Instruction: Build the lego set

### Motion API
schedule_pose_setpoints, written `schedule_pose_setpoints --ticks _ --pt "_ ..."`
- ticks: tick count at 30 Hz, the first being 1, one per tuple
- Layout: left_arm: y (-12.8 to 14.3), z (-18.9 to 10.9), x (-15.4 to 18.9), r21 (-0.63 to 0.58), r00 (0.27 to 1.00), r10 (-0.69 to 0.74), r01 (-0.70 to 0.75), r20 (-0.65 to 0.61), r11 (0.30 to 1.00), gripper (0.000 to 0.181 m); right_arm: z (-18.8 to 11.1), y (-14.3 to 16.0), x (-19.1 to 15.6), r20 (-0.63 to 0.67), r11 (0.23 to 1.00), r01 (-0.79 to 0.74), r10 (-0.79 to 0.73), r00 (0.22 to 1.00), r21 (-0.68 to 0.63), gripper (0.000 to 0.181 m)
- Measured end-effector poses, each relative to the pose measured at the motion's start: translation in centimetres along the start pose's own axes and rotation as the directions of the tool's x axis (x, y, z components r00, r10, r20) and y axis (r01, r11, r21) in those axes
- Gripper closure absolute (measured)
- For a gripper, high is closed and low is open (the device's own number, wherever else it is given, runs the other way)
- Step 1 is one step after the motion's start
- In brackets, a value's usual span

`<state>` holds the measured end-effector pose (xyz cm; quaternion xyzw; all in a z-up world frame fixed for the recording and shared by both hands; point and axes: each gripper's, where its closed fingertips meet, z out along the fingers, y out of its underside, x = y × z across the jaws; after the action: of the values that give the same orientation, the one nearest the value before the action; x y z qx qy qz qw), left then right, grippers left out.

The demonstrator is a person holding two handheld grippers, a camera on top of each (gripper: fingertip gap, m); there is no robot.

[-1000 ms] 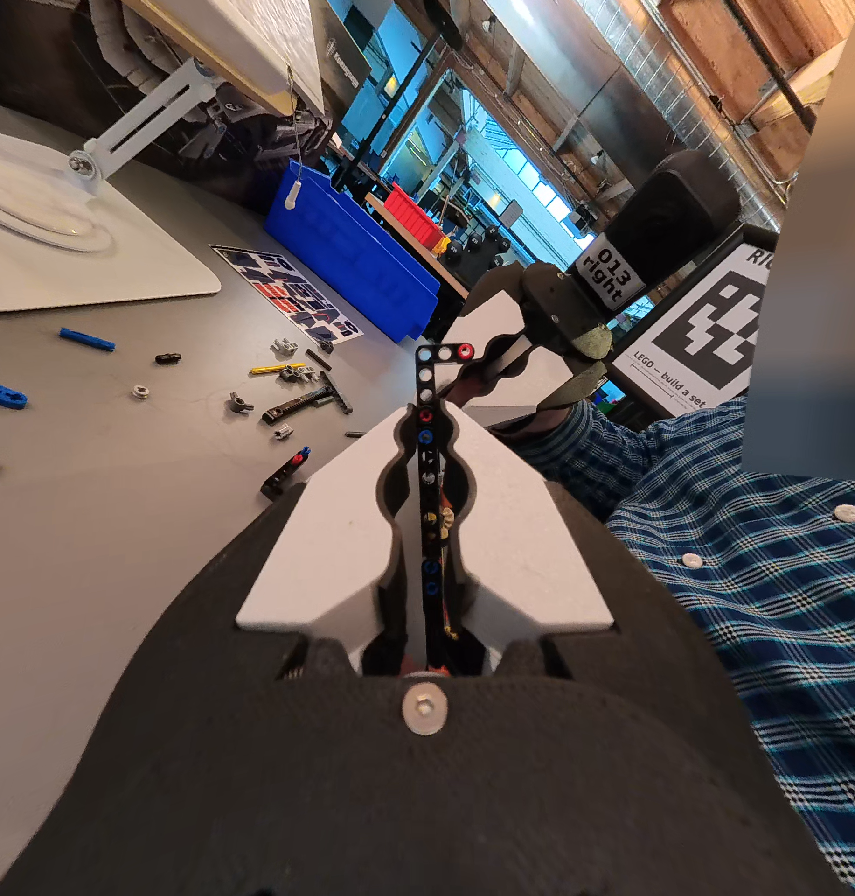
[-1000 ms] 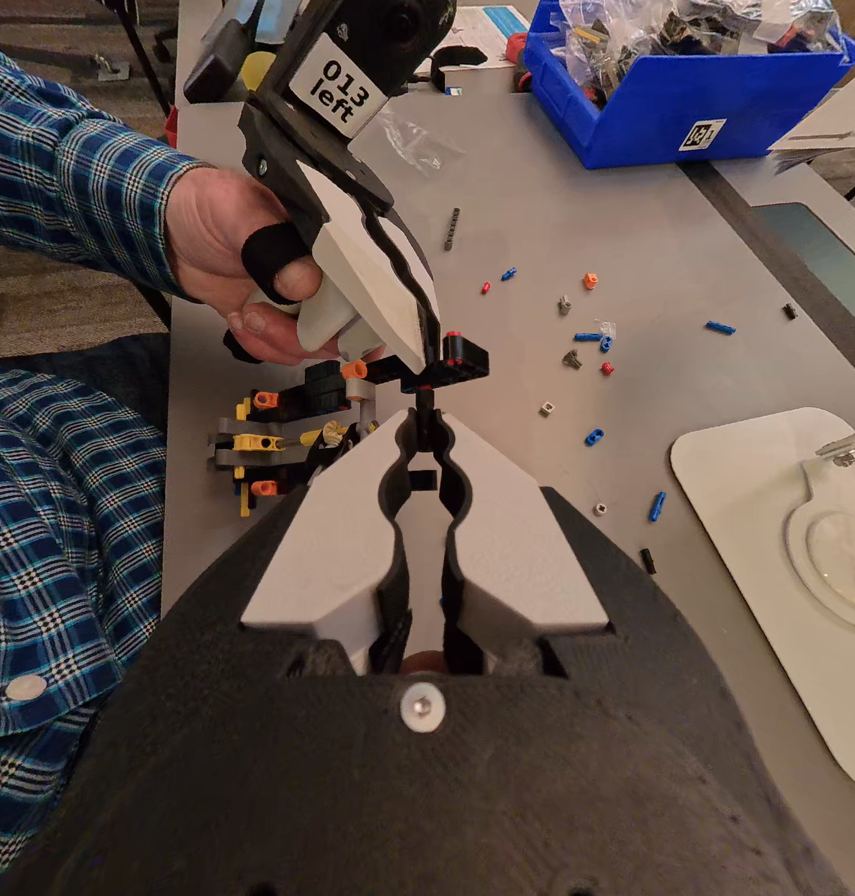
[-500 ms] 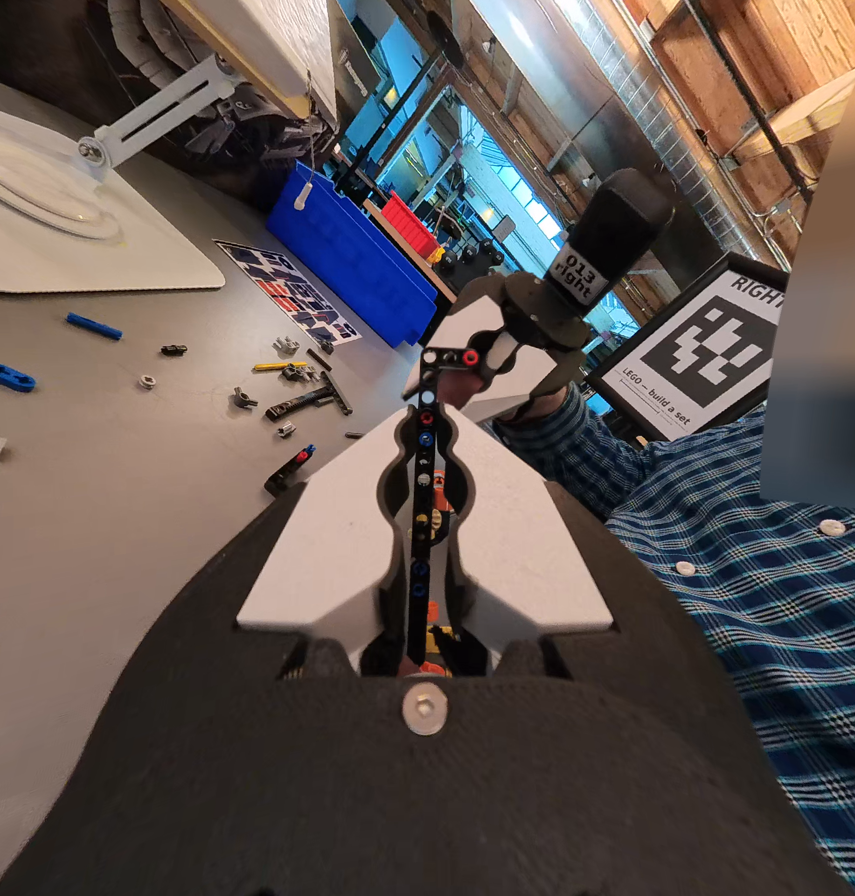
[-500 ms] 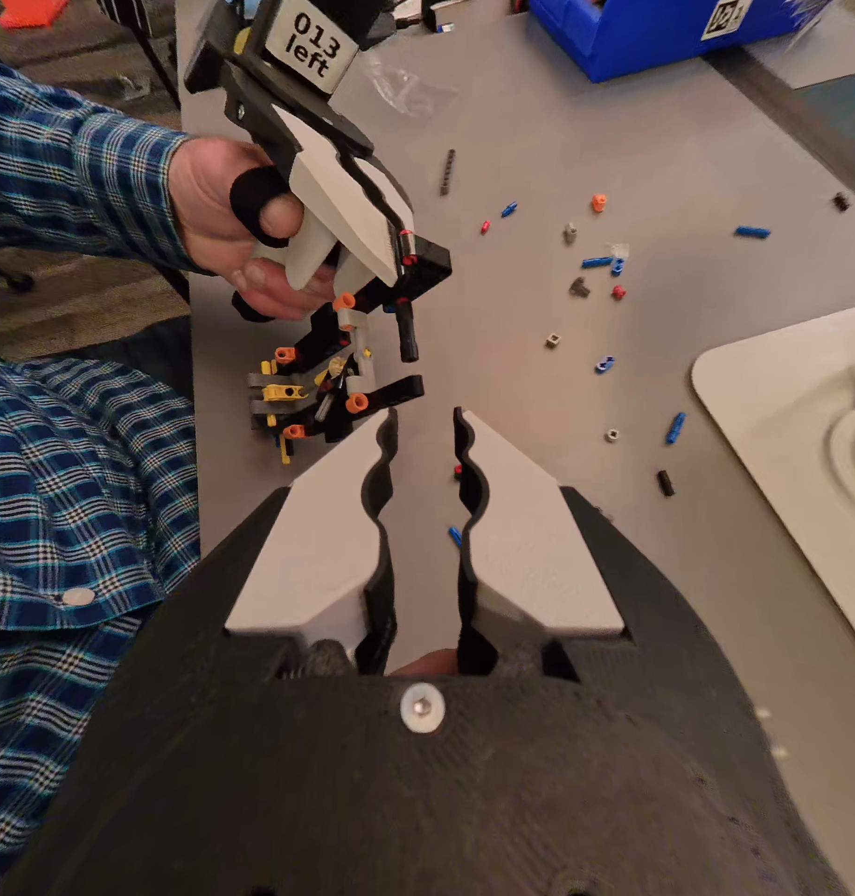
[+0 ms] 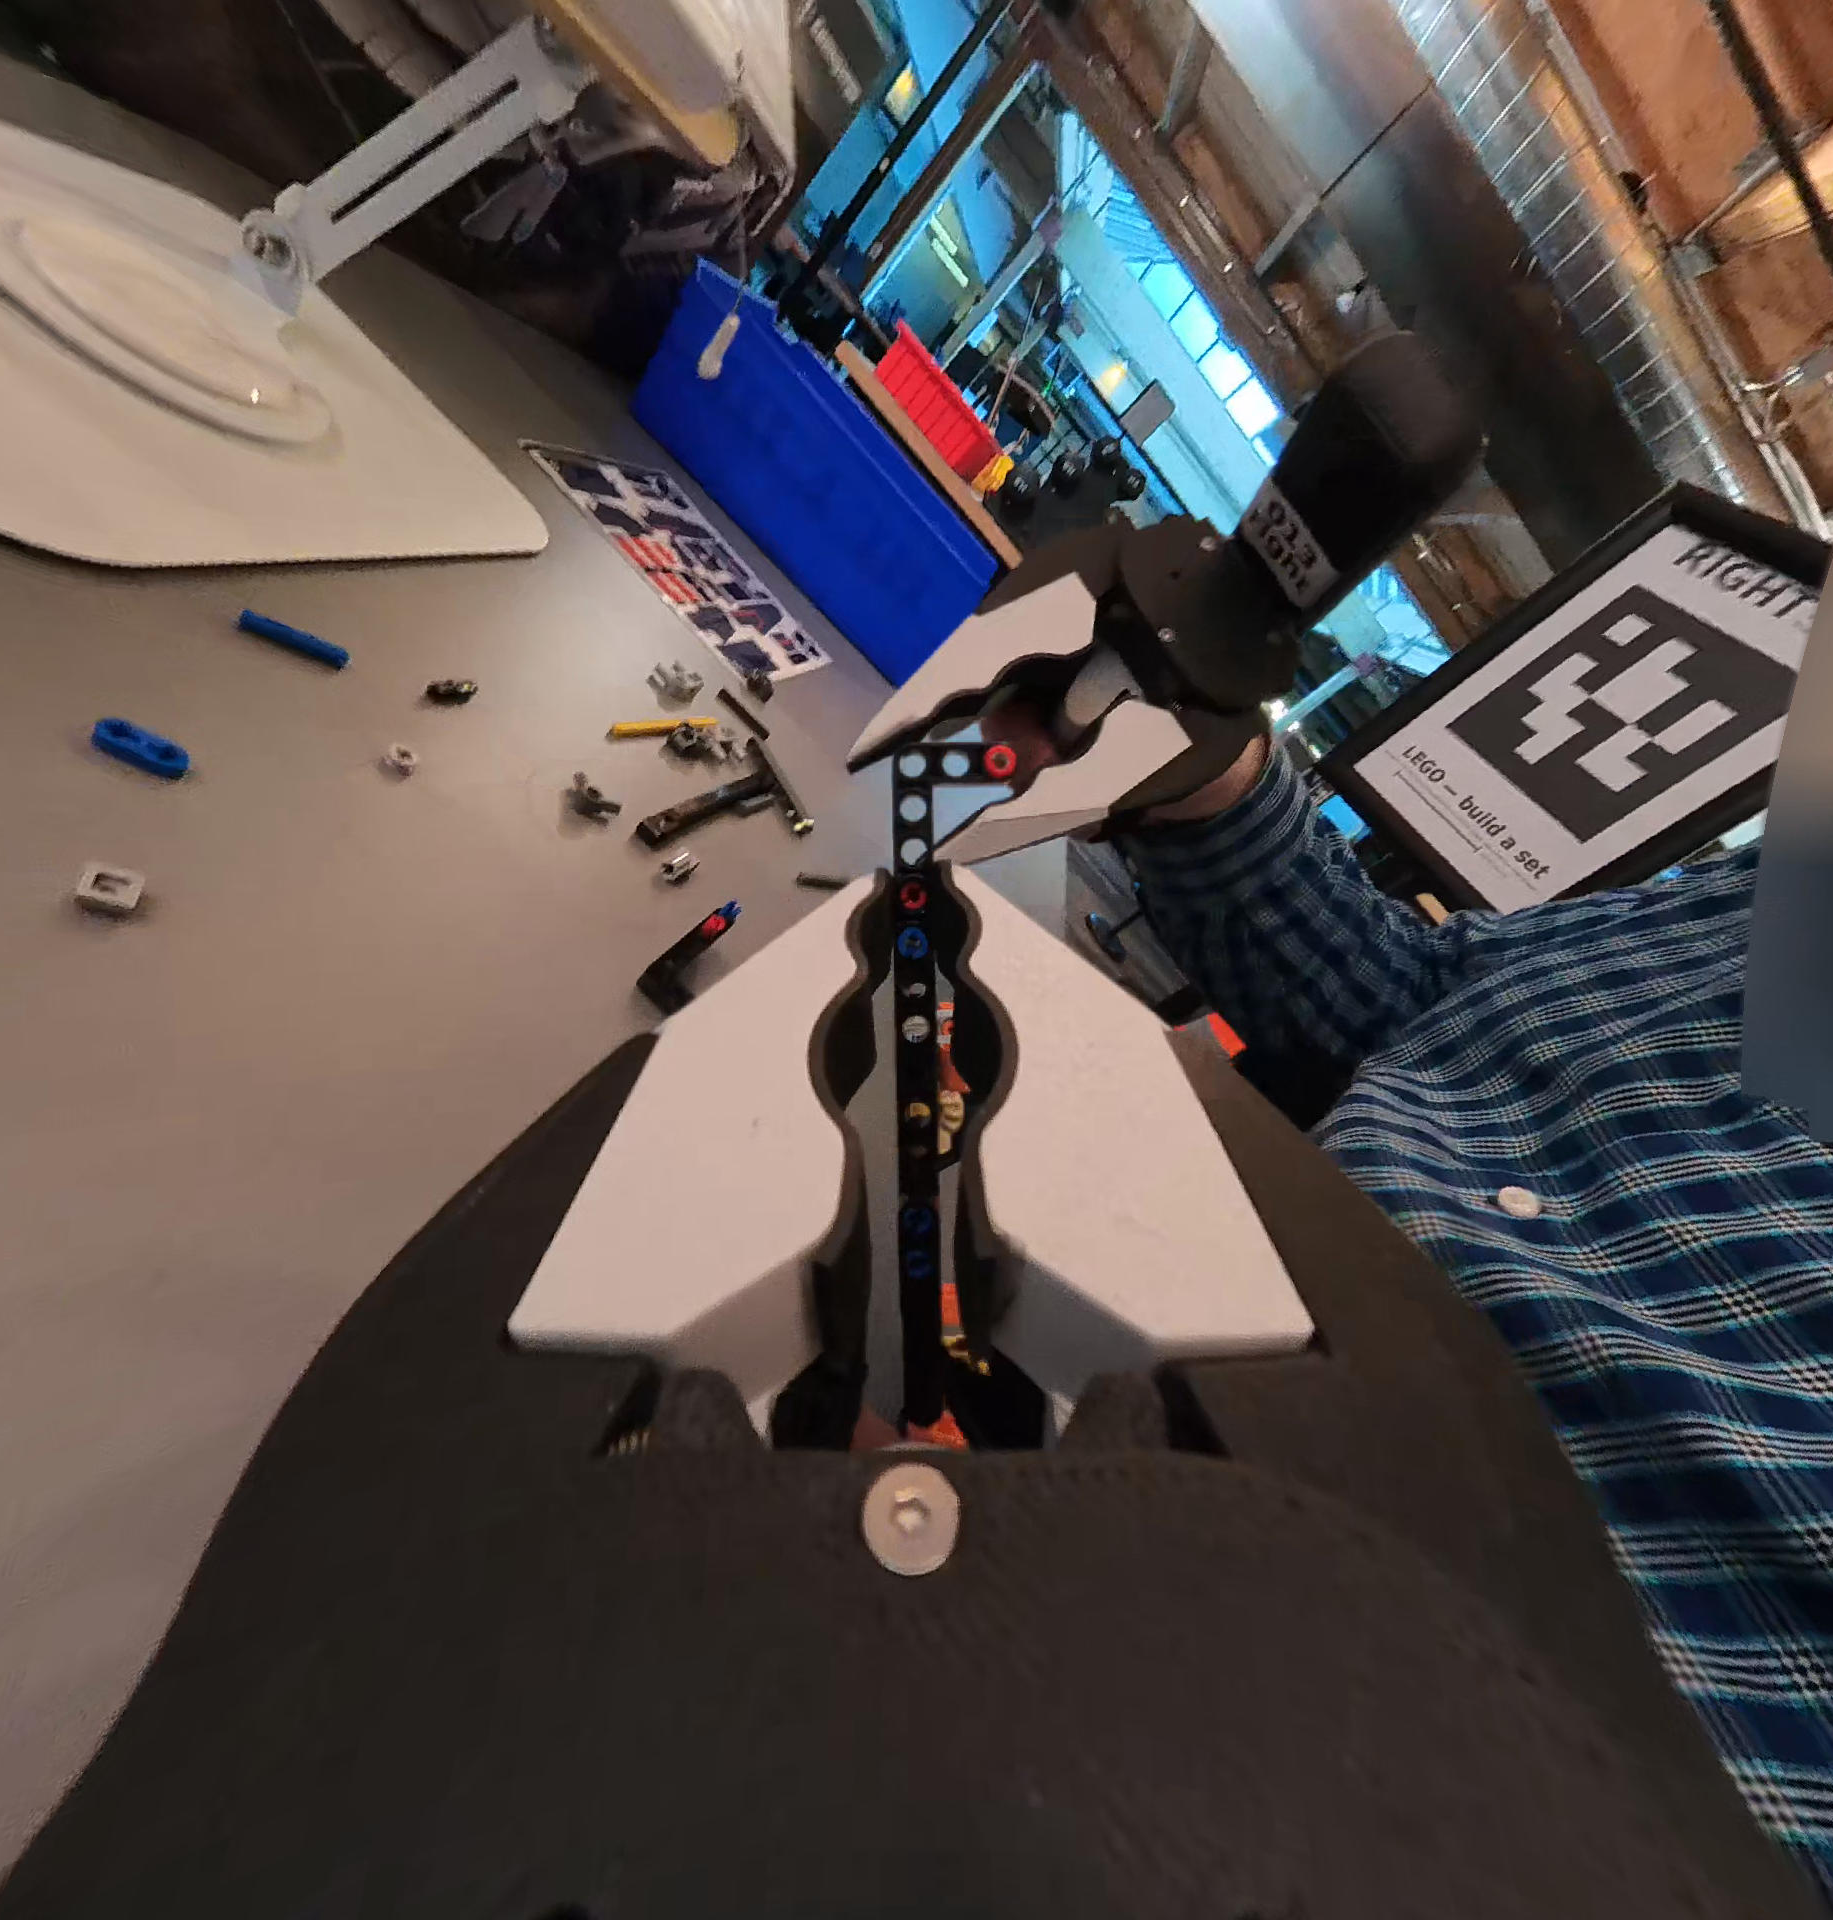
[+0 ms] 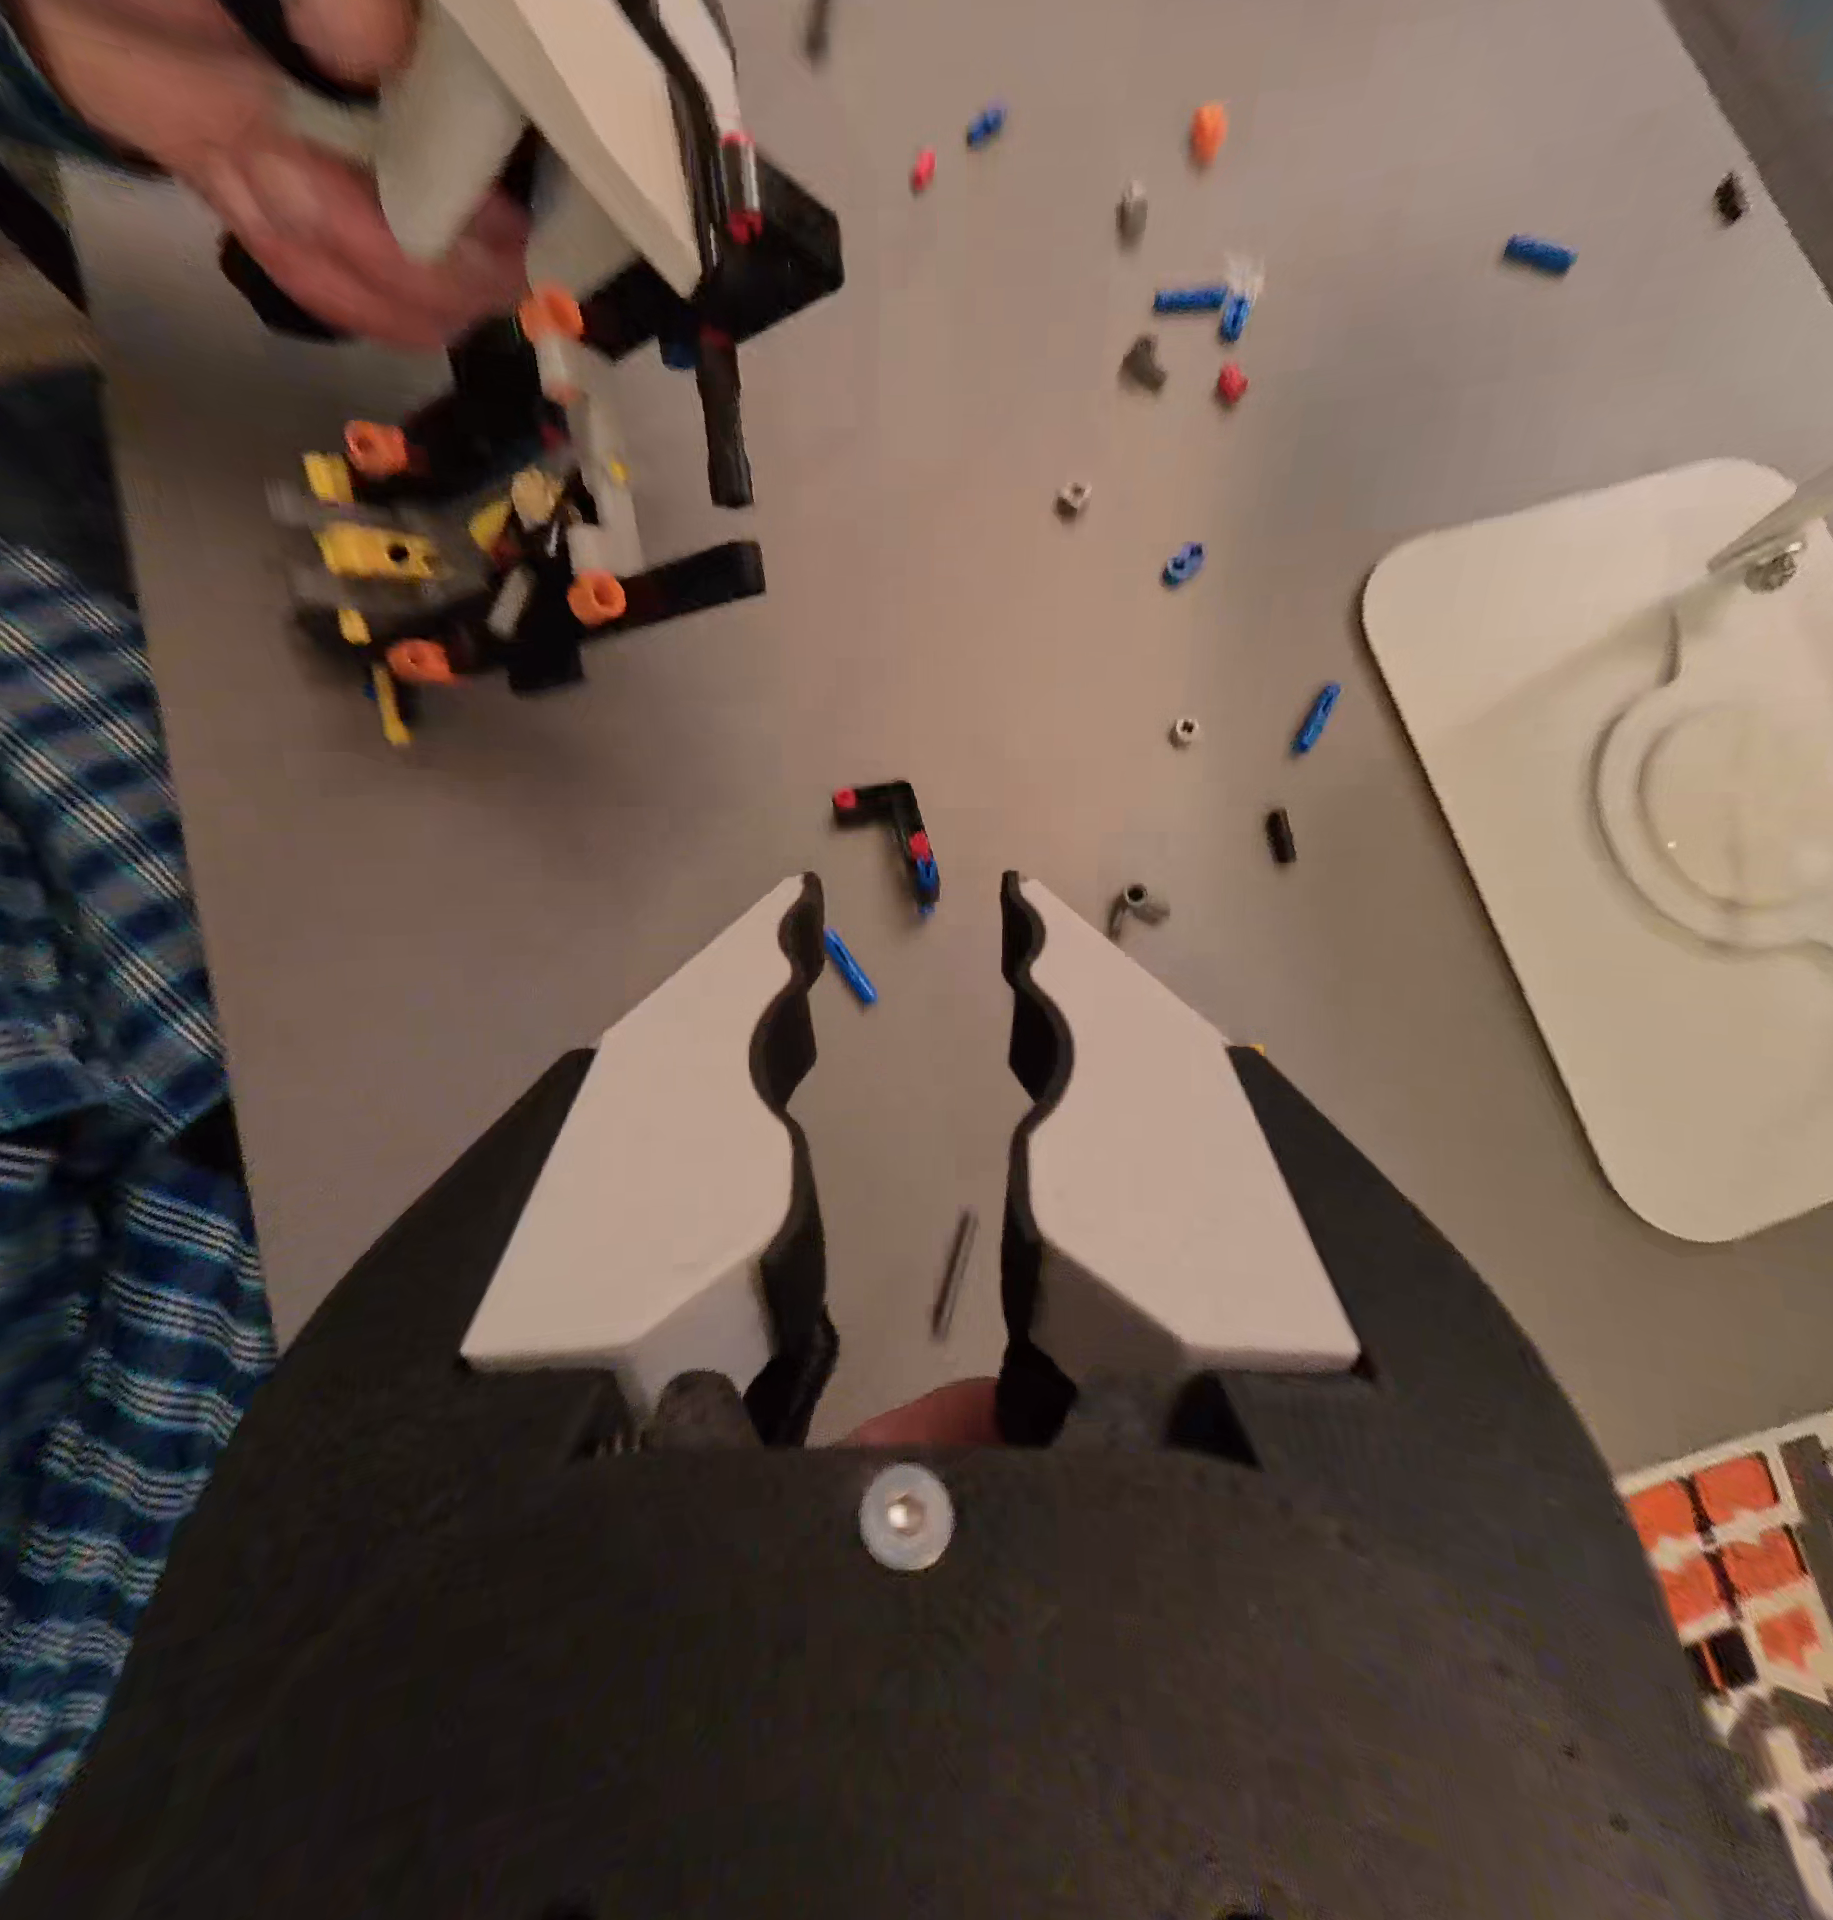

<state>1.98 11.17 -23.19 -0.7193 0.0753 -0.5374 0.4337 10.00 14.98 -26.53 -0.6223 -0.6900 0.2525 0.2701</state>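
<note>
The light, rigid but pull-apart lego assembly (image 6: pixel 538 499) is held above the grey table (image 6: pixel 995 644) by its black perforated beam (image 5: pixel 913 831), clamped in the left gripper (image 5: pixel 913 894), while the right gripper (image 6: pixel 907 883) hangs spread and empty, best applied to a solid beam.

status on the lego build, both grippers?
Left gripper shut on black beam assembly, held off table. Right gripper open, empty, above black L-piece. Loose pins scattered on grey table; nothing blocking.

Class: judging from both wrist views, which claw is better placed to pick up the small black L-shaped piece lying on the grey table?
Probably the right claw: open, empty, just short of the black L-shaped piece. The left claw grips the assembly.
</note>
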Motion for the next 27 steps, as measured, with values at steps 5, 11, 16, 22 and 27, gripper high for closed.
schedule_pose_setpoints --ticks 5,11,16,22,27 --pt "1.1 0.3 -1.4 -0.065 0.999 -0.016 0.019 0.051 0.998 0.175 2.6 2.0 -0.1 -0.022 0.993 0.051 -0.053 0.998 -0.104 0.156" --pt "1.9 0.4 -2.7 -0.088 0.994 -0.061 0.069 0.087 0.994 0.175 5.5 3.1 0.4 -0.044 0.984 0.075 -0.083 0.996 -0.159 0.167" --pt "2.1 0.2 -3.7 -0.089 0.989 -0.096 0.106 0.114 0.99 0.175 6.4 2.9 0.4 -0.028 0.987 0.074 -0.078 0.997 -0.145 0.176" --pt "2.6 0.1 -5.1 -0.098 0.979 -0.118 0.135 0.166 0.986 0.175 5.9 2.0 0.5 -0.005 0.993 0.039 -0.039 0.999 -0.113 0.177" --pt "3.1 0.2 -5.9 -0.117 0.972 -0.1 0.126 0.212 0.985 0.174 5.4 1.0 0.3 0.029 0.995 0.019 -0.016 0.999 -0.1 0.177"
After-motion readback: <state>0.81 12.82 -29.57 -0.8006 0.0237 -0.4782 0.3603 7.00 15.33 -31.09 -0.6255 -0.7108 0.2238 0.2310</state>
